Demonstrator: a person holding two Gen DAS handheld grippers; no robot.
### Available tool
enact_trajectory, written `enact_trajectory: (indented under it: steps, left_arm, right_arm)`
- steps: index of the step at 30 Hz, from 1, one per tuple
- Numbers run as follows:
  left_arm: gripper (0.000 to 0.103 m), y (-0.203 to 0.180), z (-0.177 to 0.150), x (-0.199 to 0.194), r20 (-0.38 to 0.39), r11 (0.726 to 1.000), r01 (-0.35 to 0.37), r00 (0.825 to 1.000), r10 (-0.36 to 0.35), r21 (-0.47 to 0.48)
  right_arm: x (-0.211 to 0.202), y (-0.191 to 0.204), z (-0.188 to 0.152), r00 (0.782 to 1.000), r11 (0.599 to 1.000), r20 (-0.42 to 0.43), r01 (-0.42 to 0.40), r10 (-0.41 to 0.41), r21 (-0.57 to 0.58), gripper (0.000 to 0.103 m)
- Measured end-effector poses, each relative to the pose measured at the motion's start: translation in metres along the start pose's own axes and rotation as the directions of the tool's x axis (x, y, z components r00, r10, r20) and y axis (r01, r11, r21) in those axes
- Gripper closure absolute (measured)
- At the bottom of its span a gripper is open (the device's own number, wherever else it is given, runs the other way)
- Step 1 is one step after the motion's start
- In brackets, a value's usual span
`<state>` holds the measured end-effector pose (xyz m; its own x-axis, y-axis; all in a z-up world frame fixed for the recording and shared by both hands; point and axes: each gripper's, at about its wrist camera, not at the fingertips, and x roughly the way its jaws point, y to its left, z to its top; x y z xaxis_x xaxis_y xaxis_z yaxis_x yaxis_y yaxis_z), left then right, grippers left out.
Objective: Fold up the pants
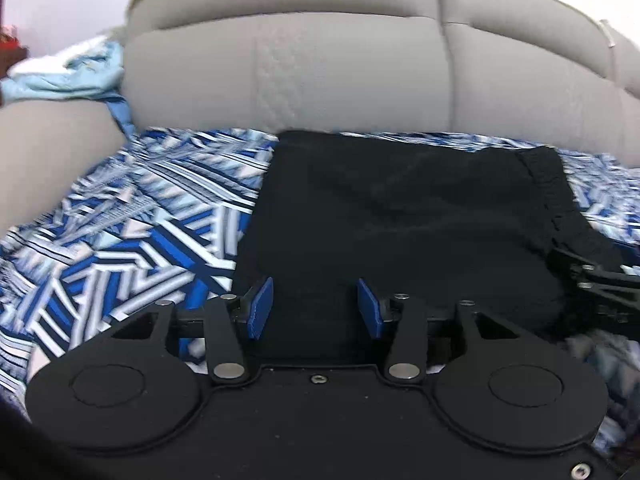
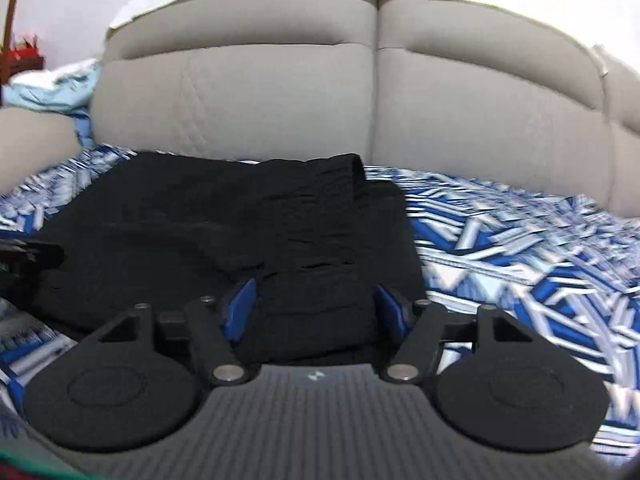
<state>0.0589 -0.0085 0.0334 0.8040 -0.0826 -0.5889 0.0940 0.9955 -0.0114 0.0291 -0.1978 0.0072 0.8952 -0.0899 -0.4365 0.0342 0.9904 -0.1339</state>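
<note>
Left tongs (image 1: 316, 307): open wide, holding nothing.
Right tongs (image 2: 316, 309): open too, holding nothing.
Pants (image 1: 400, 224): folded on the sofa cover (image 1: 120, 232).
Risk: bumping the 6 o'clock edge could undo the fold.

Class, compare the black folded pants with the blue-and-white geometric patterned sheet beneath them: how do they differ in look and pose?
The black folded pants are one plain dark colour; the blue-and-white geometric patterned sheet is busy with stripes and triangles. The pants lie as a compact, layered bundle with a ribbed band showing; the sheet spreads out wide. The pants rest on top; the sheet lies underneath. Both are soft fabric on the grey sofa.
</note>
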Motion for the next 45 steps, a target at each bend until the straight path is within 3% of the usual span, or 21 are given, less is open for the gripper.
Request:
enact_trajectory:
  steps: [4, 8, 12, 16, 19, 23, 27, 31, 40, 45]
  left_arm:
    - [0.063, 0.007, 0.021, -0.013, 0.056, 0.996, 0.072, 0.996, -0.069, -0.046]
    - [0.064, 0.017, 0.063, 0.005, 0.091, 0.994, 0.081, 0.993, -0.074, -0.077]
    - [0.072, 0.014, 0.096, 0.046, 0.071, 0.996, 0.068, 0.995, -0.064, -0.052]
    - [0.073, 0.003, 0.110, 0.093, 0.040, 0.998, 0.063, 0.997, -0.062, -0.021]
    - [0.073, -0.005, 0.111, 0.123, 0.016, 1.000, 0.013, 1.000, -0.013, -0.006]
    - [0.063, -0.003, 0.108, 0.145, 0.021, 0.999, -0.028, 0.999, 0.029, -0.042]
    - [0.055, 0.012, 0.108, 0.154, 0.006, 0.990, 0.003, 1.000, -0.002, -0.140]
    - [0.052, 0.019, 0.107, 0.156, 0.002, 0.985, 0.020, 1.000, -0.020, -0.172]
    - [0.049, 0.015, 0.109, 0.147, -0.014, 0.988, -0.007, 1.000, 0.005, -0.151]
    - [0.030, 0.017, 0.108, 0.129, -0.023, 0.993, -0.023, 1.000, 0.021, -0.119]
  right_arm:
    - [-0.011, -0.002, -0.005, 0.992, 0.991, 0.009, 0.125, -0.125, -0.052, 0.030]
    - [-0.019, -0.018, 0.001, 0.997, 0.998, 0.051, 0.049, -0.051, 0.049, 0.027]
    - [-0.013, -0.028, 0.026, 0.994, 0.995, 0.107, -0.008, -0.003, 0.100, 0.024]
    - [0.028, -0.031, 0.056, 0.998, 0.998, 0.012, -0.056, 0.056, 0.031, 0.021]
    - [0.060, -0.037, 0.062, 0.995, 0.997, -0.065, -0.075, 0.077, 0.032, 0.030]
    - [0.084, -0.050, 0.063, 0.992, 0.993, -0.094, -0.081, 0.089, 0.086, 0.029]
    - [0.094, -0.054, 0.064, 0.993, 0.993, -0.090, -0.073, 0.082, 0.094, 0.027]
    - [0.092, -0.055, 0.062, 0.995, 0.993, -0.082, -0.055, 0.064, 0.102, 0.023]
    - [0.081, -0.066, 0.064, 0.998, 0.991, -0.020, -0.057, 0.060, 0.117, 0.010]
    - [0.081, -0.085, 0.064, 0.997, 0.984, -0.045, -0.059, 0.068, 0.168, 0.000]
